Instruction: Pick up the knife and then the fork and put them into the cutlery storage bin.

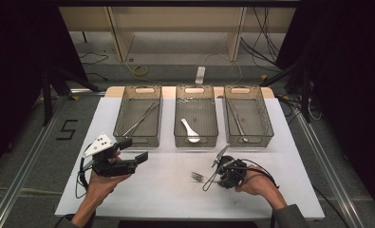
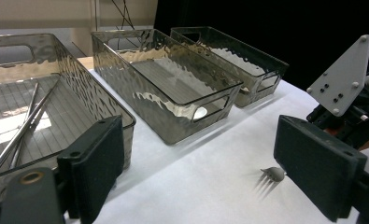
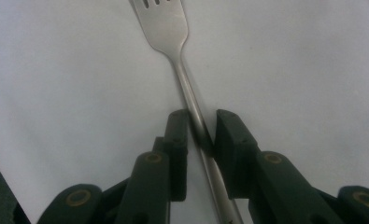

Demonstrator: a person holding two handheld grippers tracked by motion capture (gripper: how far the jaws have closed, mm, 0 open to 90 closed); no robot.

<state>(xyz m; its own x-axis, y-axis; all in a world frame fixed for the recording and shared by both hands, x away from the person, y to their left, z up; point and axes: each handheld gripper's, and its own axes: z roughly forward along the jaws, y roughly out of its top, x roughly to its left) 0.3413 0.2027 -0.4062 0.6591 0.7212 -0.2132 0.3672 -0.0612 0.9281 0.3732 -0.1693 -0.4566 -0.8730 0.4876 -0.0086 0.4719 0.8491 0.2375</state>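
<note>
I see a white table top [image 1: 152, 190] in a dark room, with three clear bins lined up along its far edge. The left bin [image 1: 138, 115] holds long metal chopsticks [image 1: 141, 119] lying on a slant, the middle bin [image 1: 195, 115] holds a white spoon [image 1: 190, 130], and the right bin [image 1: 248, 115] holds a slim metal utensil [image 1: 236, 120] whose type I cannot make out. The fork [image 1: 198, 177] lies on the white surface in front of the middle and right bins, tines pointing toward my left side. My right gripper [image 1: 212, 175] has its jaws drawn in close around the fork's handle [image 3: 191, 109]; one pad touches the handle, but I cannot tell whether both pads press on it. The handle's end is hidden under the gripper body. My left gripper [image 1: 136, 151] hovers with jaws spread wide and nothing between them. The near half of the table is open between the bins and the front edge.
</note>
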